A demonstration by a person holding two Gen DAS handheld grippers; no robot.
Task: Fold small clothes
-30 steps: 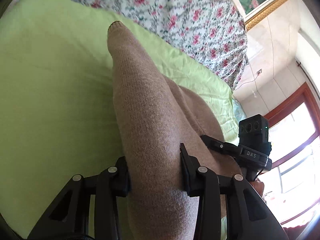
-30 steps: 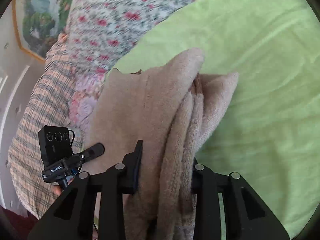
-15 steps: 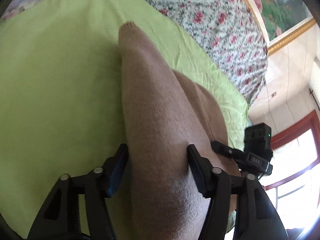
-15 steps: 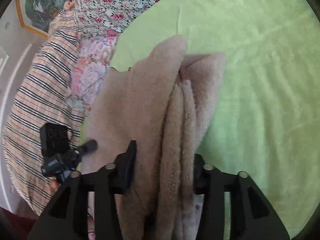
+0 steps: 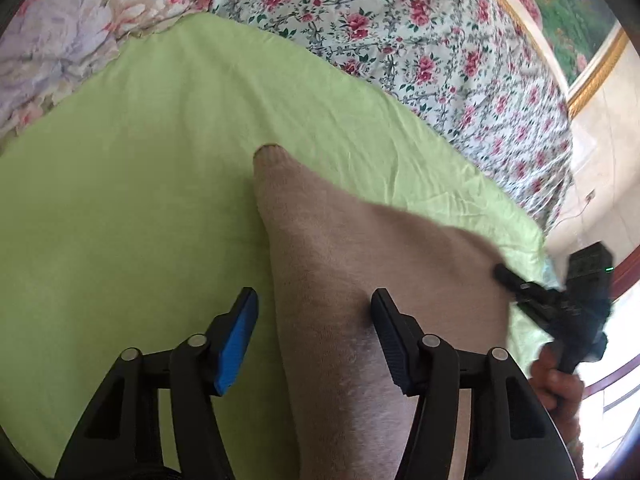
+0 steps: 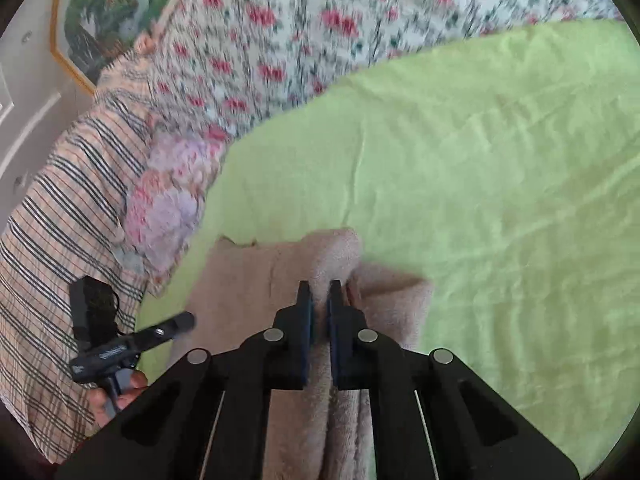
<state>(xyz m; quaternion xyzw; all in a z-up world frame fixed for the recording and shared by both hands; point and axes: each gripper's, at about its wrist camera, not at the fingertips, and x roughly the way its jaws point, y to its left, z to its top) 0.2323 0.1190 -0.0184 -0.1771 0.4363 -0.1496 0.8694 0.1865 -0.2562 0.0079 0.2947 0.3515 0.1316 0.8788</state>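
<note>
Right now I have the brown garment lying on the green sheet, low and centre in both wrist views, and I judge the step in hand to be taking hold of it for a fold. My right gripper has just been closing, and its jaws now stand narrow, pinching a raised ridge of the fleecy cloth at the lower middle of its frame. My left gripper has its jaws wide. They have just been closing a little, and the knit runs between them; the right finger lies against or over the cloth, while the blue pad stands clear of it over bare sheet, so nothing is held there. In the left view the garment's long axis runs from the bottom centre up towards the middle of the frame, tapering to a narrow end that points up and slightly left, towards the floral bedding at the top. The next move, as I judge it, calls for the left jaws to close on the near edge so both ends can be lifted together and carried over. A lopsided grip would drag the cloth askew. The other hand shows at the right edge of the left view.
</note>
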